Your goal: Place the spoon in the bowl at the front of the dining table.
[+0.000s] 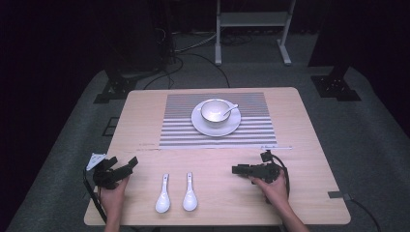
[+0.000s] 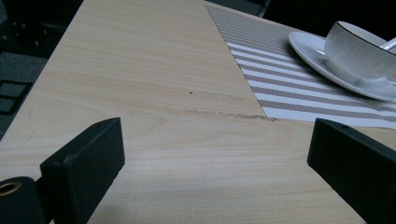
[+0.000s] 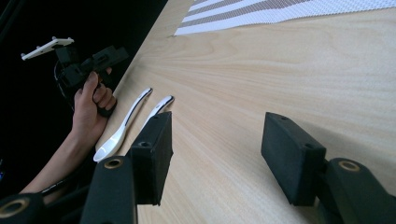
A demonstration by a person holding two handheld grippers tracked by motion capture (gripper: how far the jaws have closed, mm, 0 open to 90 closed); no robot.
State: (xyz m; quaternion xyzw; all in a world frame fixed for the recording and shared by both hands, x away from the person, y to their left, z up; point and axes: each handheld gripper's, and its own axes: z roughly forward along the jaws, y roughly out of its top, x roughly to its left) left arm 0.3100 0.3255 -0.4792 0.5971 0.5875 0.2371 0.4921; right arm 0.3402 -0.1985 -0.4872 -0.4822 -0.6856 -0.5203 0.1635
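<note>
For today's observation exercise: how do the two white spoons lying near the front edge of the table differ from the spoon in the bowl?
The two white spoons lie flat on the bare table, side by side, handles pointing away from the person. The spoon in the bowl leans on the rim of the bowl, its handle sticking out to the right, its scoop hidden inside. All three look white and alike in shape.

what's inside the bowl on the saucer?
A white spoon lies in the white bowl, its handle leaning over the rim toward the right in the high view. The bowl sits on a saucer. The spoon's scoop end and any contents under it are hidden by the bowl wall.
</note>
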